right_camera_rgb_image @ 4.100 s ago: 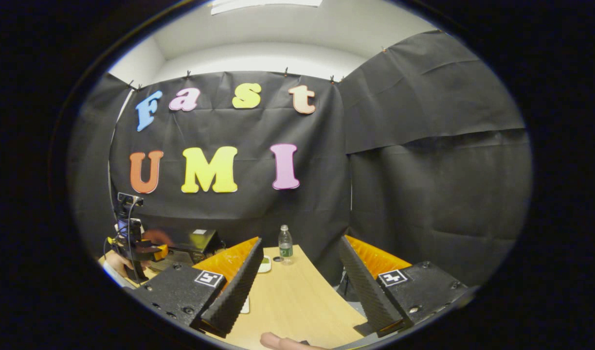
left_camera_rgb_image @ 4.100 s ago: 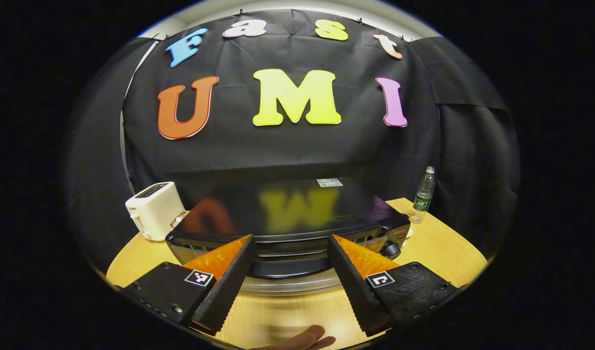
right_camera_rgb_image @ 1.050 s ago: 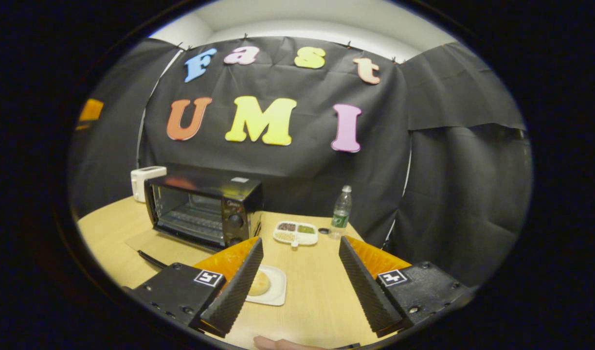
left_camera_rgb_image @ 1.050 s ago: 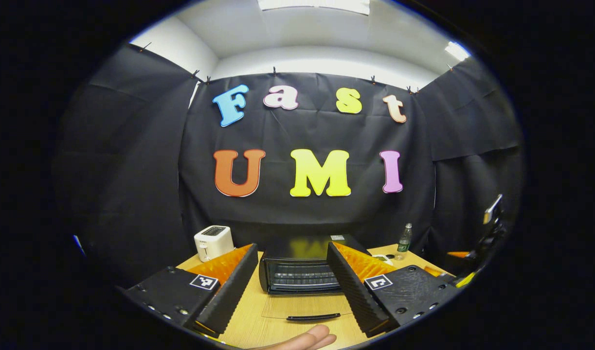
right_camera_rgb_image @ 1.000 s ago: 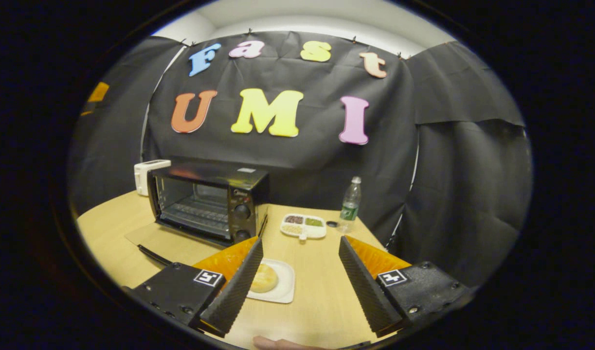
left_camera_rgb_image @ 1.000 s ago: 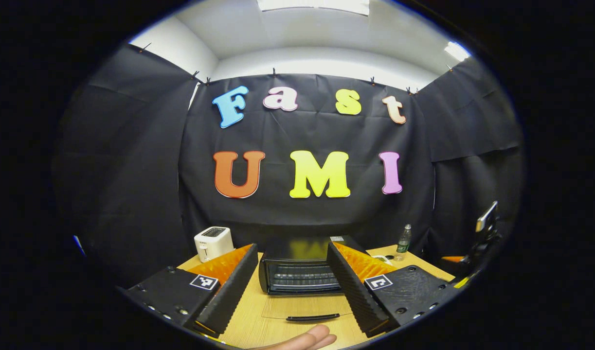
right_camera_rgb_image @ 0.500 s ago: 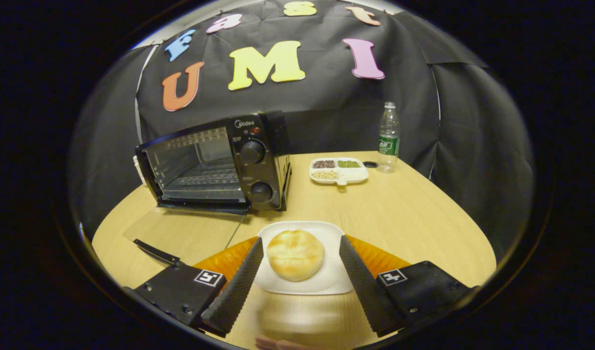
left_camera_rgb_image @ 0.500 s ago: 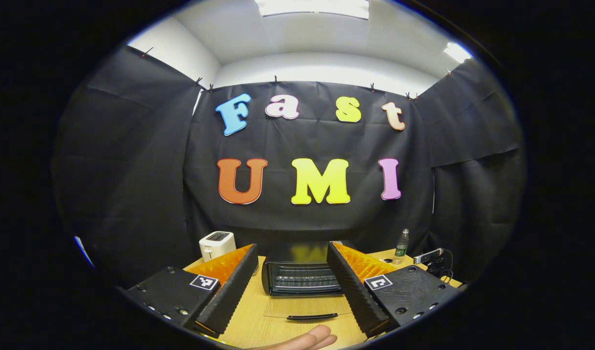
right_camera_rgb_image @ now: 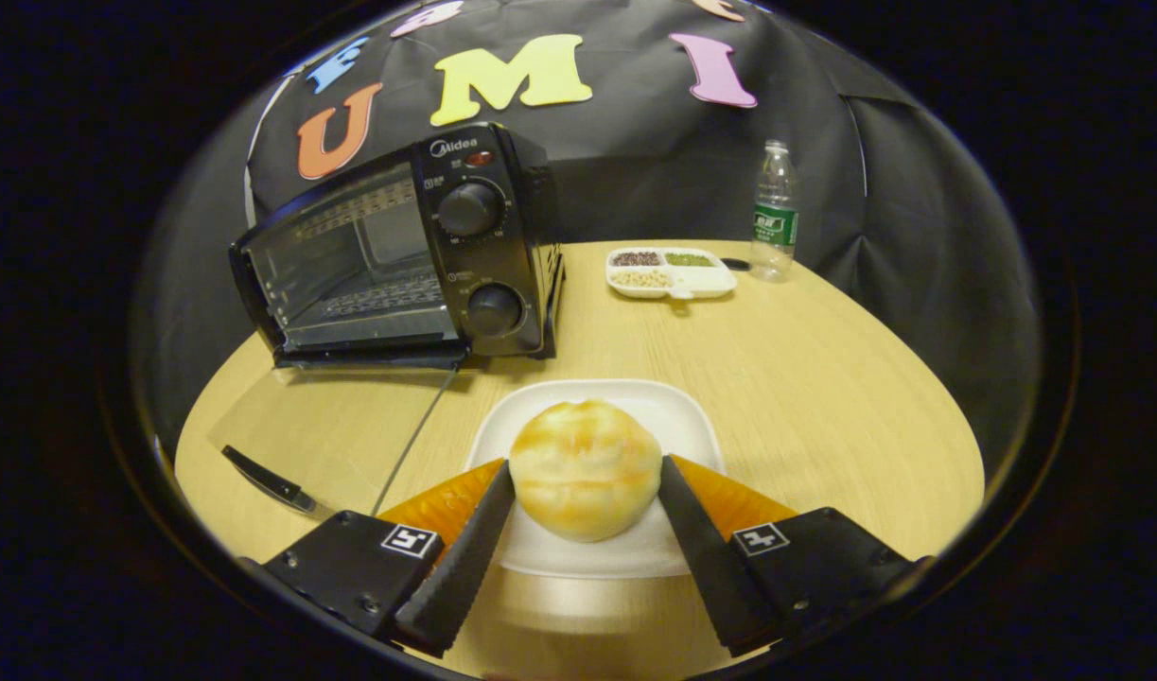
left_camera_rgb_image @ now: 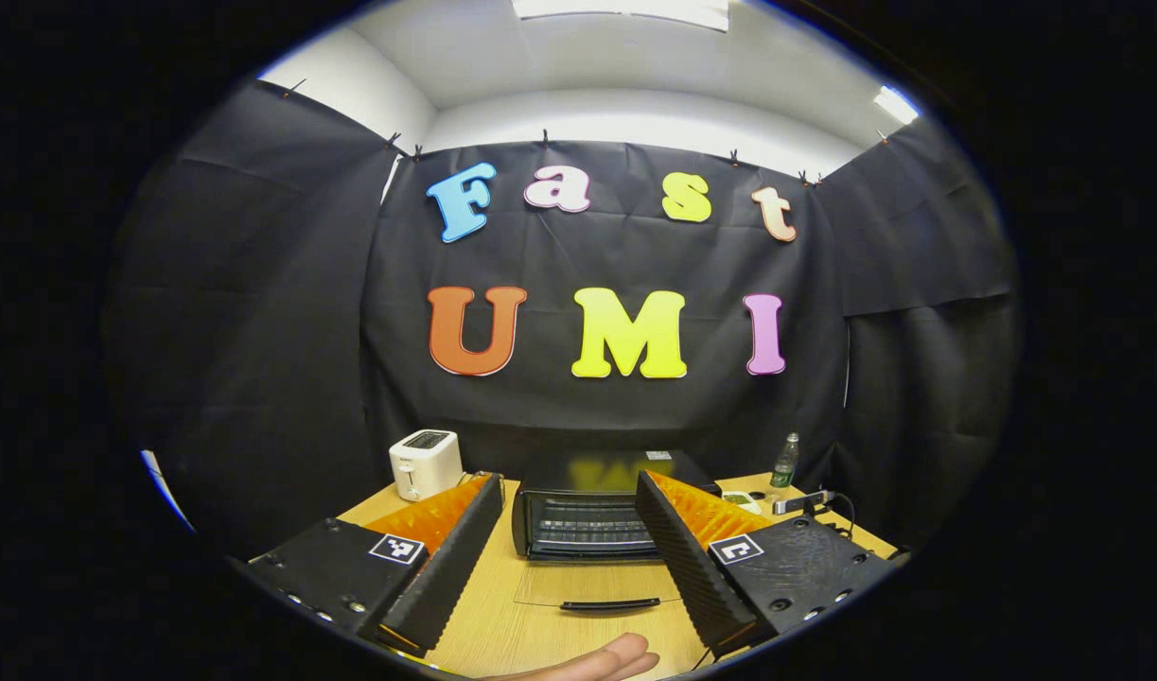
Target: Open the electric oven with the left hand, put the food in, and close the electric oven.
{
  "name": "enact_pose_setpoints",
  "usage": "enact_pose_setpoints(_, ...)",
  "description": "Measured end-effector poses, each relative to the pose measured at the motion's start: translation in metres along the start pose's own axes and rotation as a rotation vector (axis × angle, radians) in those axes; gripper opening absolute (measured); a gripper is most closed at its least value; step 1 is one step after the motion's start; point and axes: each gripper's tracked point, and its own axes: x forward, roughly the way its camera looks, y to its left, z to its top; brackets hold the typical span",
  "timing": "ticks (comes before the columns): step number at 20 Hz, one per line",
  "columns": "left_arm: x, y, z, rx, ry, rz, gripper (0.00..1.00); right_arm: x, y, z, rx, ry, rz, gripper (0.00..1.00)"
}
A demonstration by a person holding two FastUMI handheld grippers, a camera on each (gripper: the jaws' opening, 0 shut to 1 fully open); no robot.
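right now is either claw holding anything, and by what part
Nothing is held. The right claw is open with its fingers either side of the bun on the plate; the left claw is open and empty.

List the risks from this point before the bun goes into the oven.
1. The right tongs straddle the bun without visibly pressing it; closing hard may squash it, closing lightly may drop it.
2. The bun sits on a white plate; a skewed grip could drag the plate.
3. The oven door lies flat on the table, so a low carry could hit it or its handle.
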Motion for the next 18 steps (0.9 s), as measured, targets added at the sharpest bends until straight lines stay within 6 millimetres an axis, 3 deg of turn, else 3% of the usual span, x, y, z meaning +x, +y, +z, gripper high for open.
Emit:
enact_pose_setpoints(1, 0.0, 0.0, -0.001, -0.001, 0.0, -0.002, 0.84, 0.002, -0.001, -0.003, 0.002, 0.0, -0.005, 0.98)
enact_pose_setpoints(2, -0.001, -0.001, -0.002, 0.0, 0.0, -0.007, 0.84, 0.003, 0.0, -0.002, 0.006, 0.001, 0.002, 0.89)
enact_pose_setpoints(5, -0.003, 0.0, -0.004, 0.014, 0.0, -0.008, 0.84, -0.011, 0.001, -0.001, 0.038, -0.016, 0.019, 0.87)
enact_pose_setpoints(6, -0.003, 0.0, -0.005, 0.017, 0.001, -0.007, 0.94, -0.016, 0.002, 0.003, 0.035, -0.029, 0.019, 0.85)
enact_pose_setpoints(8, -0.002, 0.001, -0.007, 0.015, 0.006, -0.007, 0.94, -0.028, 0.006, 0.012, 0.031, -0.06, 0.029, 0.8)
enact_pose_setpoints(9, -0.002, 0.002, -0.008, 0.012, 0.006, -0.007, 0.84, -0.034, 0.014, 0.016, 0.035, -0.071, 0.054, 0.8)
enact_pose_setpoints(13, -0.004, 0.012, -0.01, -0.002, 0.01, 0.004, 0.84, -0.049, 0.049, 0.02, 0.092, -0.077, 0.161, 0.77)
enact_pose_setpoints(14, -0.004, 0.014, -0.009, -0.004, 0.008, 0.006, 0.94, -0.051, 0.059, 0.022, 0.116, -0.078, 0.187, 0.76)
enact_pose_setpoints(17, -0.008, 0.02, -0.007, -0.006, -0.004, 0.008, 0.93, -0.058, 0.094, 0.038, 0.243, -0.135, 0.29, 0.72)
enact_pose_setpoints(18, -0.009, 0.022, -0.007, -0.001, -0.009, 0.007, 0.84, -0.059, 0.103, 0.041, 0.291, -0.137, 0.315, 0.75)
